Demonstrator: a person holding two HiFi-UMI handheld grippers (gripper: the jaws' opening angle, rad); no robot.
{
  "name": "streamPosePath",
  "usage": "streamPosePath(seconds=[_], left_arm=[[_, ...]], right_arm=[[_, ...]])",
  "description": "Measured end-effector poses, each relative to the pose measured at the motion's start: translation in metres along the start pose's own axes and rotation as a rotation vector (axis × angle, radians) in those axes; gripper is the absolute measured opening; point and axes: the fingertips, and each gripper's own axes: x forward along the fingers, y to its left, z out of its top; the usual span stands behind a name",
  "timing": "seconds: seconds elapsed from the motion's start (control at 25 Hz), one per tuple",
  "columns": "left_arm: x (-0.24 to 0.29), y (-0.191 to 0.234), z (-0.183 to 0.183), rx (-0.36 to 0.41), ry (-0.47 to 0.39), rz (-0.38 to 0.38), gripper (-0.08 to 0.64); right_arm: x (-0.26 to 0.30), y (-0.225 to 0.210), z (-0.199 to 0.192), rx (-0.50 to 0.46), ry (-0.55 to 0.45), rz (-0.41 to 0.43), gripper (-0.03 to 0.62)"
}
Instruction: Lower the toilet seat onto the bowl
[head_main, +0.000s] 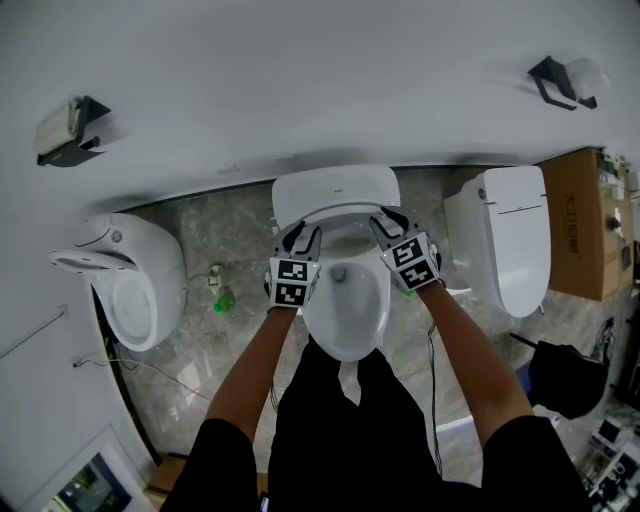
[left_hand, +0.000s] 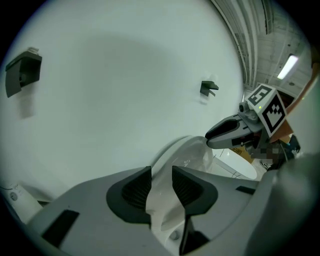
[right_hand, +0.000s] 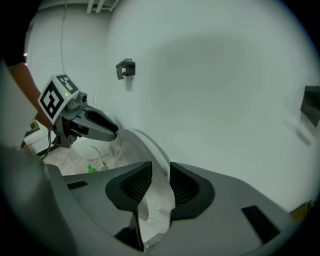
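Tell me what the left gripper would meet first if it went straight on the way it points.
The toilet seat: its rim sits between the jaws of the left gripper. Behind it, probably the wall, though depth is unclear.

The white toilet seat (left_hand: 190, 152) looks like smooth, glossy plastic, the white oval toilet bowl (head_main: 348, 322) like glossy ceramic. The grey veined floor (head_main: 225, 250) is polished stone. The left gripper (left_hand: 161, 182) is matt grey plastic with ribbed black pads (left_hand: 136, 192).
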Motion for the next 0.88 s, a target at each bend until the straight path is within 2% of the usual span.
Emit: streamPosePath(seconds=[0.12, 0.32, 0.64, 0.88], left_arm=[[0.004, 0.002, 0.002, 0.006, -0.003, -0.005, 0.137], [0.015, 0.0, 0.005, 0.076, 0.001, -0.015, 0.135], [0.012, 0.002, 0.004, 0.06, -0.004, -0.032, 0.123], [-0.002, -0.006, 0.001, 0.083, -0.028, -0.036, 0.11]], right_arm=[[0.011, -0.001, -0.005, -0.037, 0.015, 0.005, 0.12], [0.016, -0.001, -0.003, -0.101, 0.019, 0.027, 0.123], [0.013, 0.001, -0.004, -0.111, 0.016, 0.042, 0.106], [0.001, 0.009, -0.008, -0.088, 0.006, 0.053, 0.104]])
